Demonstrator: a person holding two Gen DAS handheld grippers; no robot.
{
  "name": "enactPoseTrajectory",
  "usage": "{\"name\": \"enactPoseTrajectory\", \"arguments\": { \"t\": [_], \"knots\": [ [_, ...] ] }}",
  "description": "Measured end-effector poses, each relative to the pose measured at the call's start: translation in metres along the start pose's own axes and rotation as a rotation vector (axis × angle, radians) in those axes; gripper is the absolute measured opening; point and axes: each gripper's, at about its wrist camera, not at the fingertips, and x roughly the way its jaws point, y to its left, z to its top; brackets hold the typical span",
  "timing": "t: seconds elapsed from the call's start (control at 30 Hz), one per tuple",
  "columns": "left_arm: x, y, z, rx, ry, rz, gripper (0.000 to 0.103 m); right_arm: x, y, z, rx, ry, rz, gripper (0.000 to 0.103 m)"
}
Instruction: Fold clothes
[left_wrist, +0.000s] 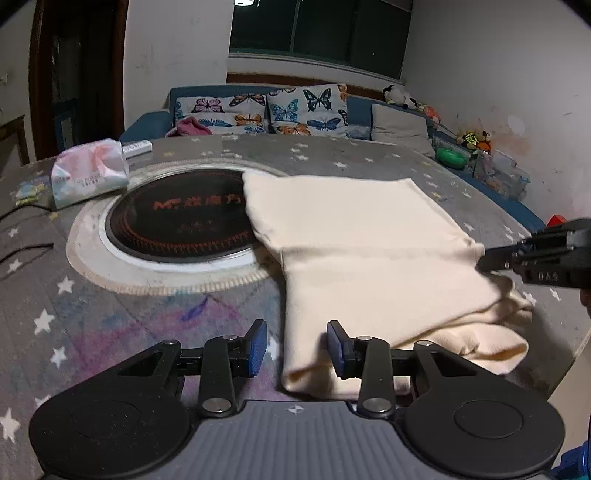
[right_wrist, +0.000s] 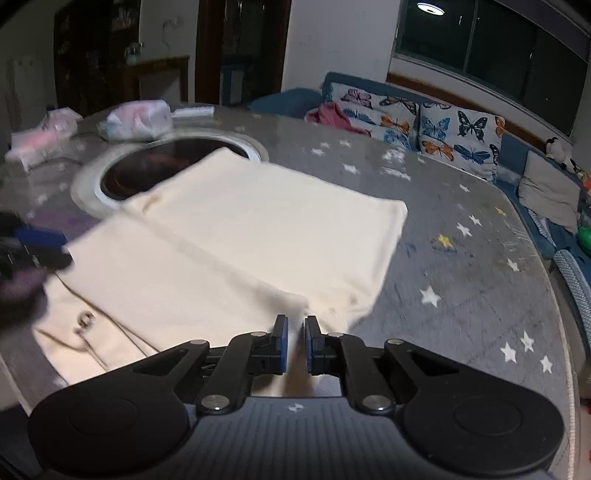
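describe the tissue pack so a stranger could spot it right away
Find the round table with the starry grey cover and the black cooktop sunk in its middle. The tissue pack lies just left of it: a soft, crinkly pink-and-white plastic bundle, unlike the flat cream garment.

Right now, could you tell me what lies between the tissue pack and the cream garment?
The round black cooktop, set into the table; the cream garment overlaps its edge beyond the tissue pack, seen from the left wrist.
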Motion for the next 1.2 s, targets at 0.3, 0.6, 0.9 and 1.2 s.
{"name": "enactPoseTrajectory", "arguments": {
  "t": [0.3,0.6,0.9,1.2],
  "knots": [
    [0.02,-0.022,0.037,0.044,-0.069,-0.048,0.048,-0.015,0.007,0.016,-0.028,-0.095,0.052,0.012],
    [0.068,-0.025,0.049,0.046,-0.013,-0.012,0.047,0.015,0.01,0.012,-0.011,-0.04,0.085,0.014],
    [0.047,-0.033,0.038,0.102,-0.031,-0.029,0.048,-0.014,0.021,-0.003,-0.093,-0.036,0.105,0.029],
    [0.031,-0.062,0.006,0.241,-0.021,-0.056,0.048,-0.023,0.03,-0.02,-0.131,-0.011,0.09,0.03]
  ]
}}
